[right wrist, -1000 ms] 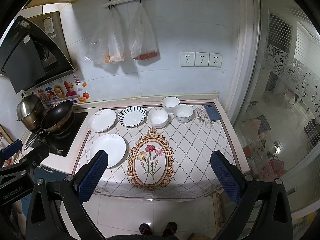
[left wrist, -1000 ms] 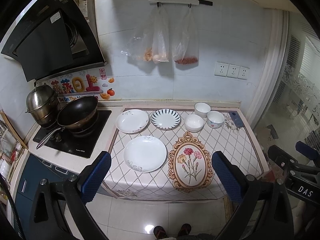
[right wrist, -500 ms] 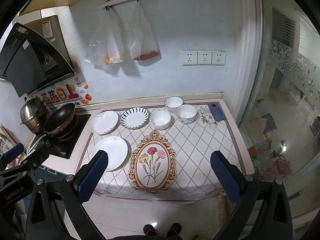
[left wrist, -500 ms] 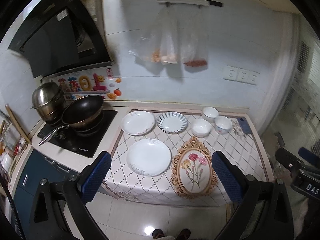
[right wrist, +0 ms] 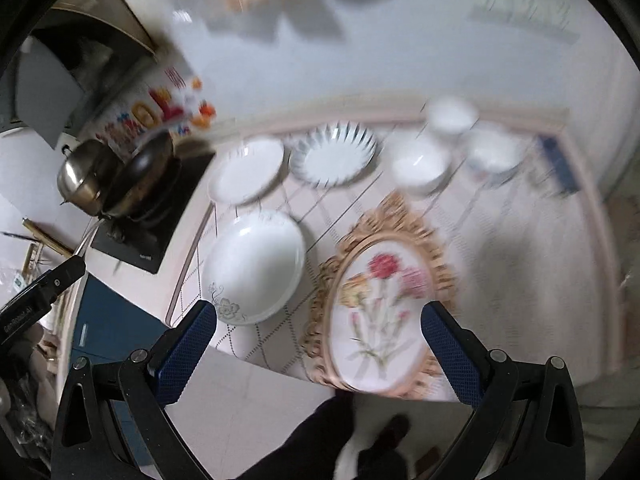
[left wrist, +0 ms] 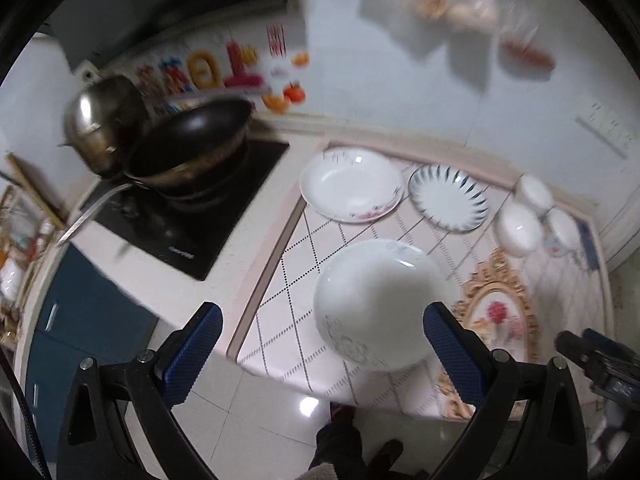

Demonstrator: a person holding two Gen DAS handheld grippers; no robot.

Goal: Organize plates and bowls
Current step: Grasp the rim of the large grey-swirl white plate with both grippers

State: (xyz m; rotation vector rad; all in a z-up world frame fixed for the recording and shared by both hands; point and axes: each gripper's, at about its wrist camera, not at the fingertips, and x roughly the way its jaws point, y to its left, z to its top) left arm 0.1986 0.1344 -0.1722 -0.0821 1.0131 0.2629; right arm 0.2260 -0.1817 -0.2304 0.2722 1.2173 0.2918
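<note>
Change: we have brought both grippers lower and nearer the worktop than half a second ago, so the dishes loom larger, and both views are now smeared by motion.
Left gripper [left wrist: 320,340]: we hold it wide open and empty, its blue pads either side of the near white plate [left wrist: 380,304] without touching it.
Right gripper [right wrist: 318,338]: also spread wide with nothing in it, above the gold-framed flower mat [right wrist: 380,308] at the front of the worktop [right wrist: 520,248].
Near white plate: flat on the worktop's front left part, just left of the mat, with a grey floral mark on its near rim.
Back row plates: we see a second white plate [left wrist: 352,186] and, just beside it on the right, a blue-striped plate [left wrist: 448,198].
Bowls: three white bowls sit close together to the right of the striped plate; the nearest bowl [left wrist: 519,229] is in front, the other two behind it.
Stove side: a black wok [left wrist: 192,148] and a steel pot [left wrist: 104,120] stand on the hob left of the worktop.
Below: our dark shoes [left wrist: 352,440] show on the tiled floor.
</note>
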